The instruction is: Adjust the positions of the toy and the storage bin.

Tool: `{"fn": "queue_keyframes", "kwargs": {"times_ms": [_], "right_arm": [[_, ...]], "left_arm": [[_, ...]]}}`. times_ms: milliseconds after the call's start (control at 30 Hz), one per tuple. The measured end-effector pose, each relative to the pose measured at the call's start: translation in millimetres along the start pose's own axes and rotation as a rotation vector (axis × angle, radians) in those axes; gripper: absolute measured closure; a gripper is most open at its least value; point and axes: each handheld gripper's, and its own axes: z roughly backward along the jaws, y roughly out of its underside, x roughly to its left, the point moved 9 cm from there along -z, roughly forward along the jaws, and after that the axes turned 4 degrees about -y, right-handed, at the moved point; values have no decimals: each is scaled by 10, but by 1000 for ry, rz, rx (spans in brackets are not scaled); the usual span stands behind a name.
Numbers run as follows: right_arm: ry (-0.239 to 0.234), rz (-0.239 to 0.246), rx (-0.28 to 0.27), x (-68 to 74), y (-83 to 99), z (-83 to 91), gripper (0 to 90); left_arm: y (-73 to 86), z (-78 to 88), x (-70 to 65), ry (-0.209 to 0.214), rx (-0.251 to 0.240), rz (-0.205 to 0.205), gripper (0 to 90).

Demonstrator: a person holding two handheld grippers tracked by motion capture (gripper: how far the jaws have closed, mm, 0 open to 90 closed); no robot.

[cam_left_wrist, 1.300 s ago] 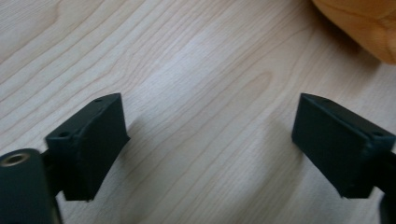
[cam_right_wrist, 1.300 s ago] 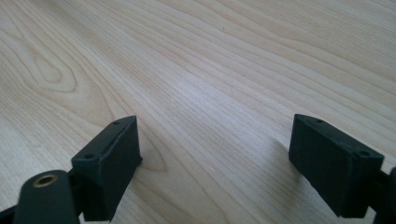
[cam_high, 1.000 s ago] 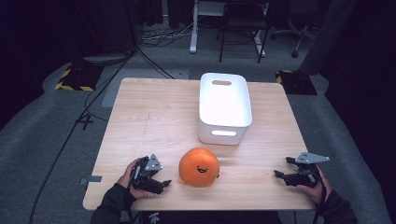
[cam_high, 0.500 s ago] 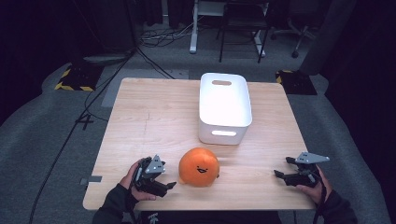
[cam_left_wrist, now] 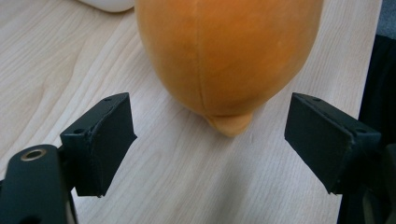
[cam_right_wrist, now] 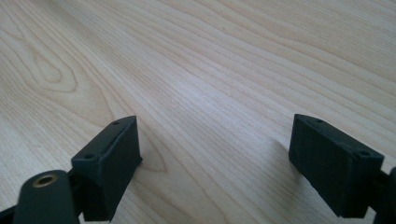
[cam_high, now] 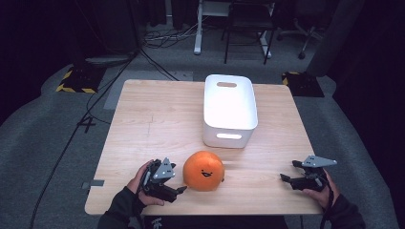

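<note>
Orange plush toy [cam_high: 204,170], round, with a small smiling face stitched on the side that faces the person, sits on the light wooden table [cam_high: 157,114] near its front edge, a little left of centre. It lies directly ahead of the left gripper [cam_high: 177,190], just beside the jaw tips, apparently not touching. In the left gripper view the toy [cam_left_wrist: 224,56] stands beyond and between the two black jaws, which are spread wide with bare tabletop under them; nothing is pinched. A vertical seam runs down the fabric to a small stub-like nub at the bottom, nearest the jaws.

Left hand [cam_high: 143,183] is clearly the nearer one; the right gripper [cam_high: 285,177] rests well apart at the table's right front, jaws likewise spread and holding nothing, with plain wood grain [cam_right_wrist: 210,93] ahead of them.

Toy looks nearly as wide as the jaw gap at its belly, narrower near the base. No marked long axis from above; from the left gripper view it seems slightly taller than wide. Fabric soft, matte, likely to give under the pads. My reading: the coming move is a short push forward so the jaws straddle the toy low down before closing.

White plastic bin [cam_high: 229,109], with handle slots, stands behind the toy, toward the table's far side, open top up
</note>
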Motion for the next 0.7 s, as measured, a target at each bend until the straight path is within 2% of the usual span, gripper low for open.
{"fn": "queue_keyframes", "kwargs": {"times_ms": [133,233,333,467,700], "right_arm": [[0,-1,0,0,0,0,167],[0,0,0,0,0,0,167],[0,0,0,0,0,0,167],[0,0,0,0,0,0,167],[0,0,0,0,0,0,167]], "left_arm": [[-70,27,-23,4,-14,1,160],[-122,27,-11,-20,-16,8,159],[-157,23,-35,-18,-2,-2,161],[-236,21,-64,-7,-23,0,160],[-353,10,-119,6,-26,-35,159]]}}
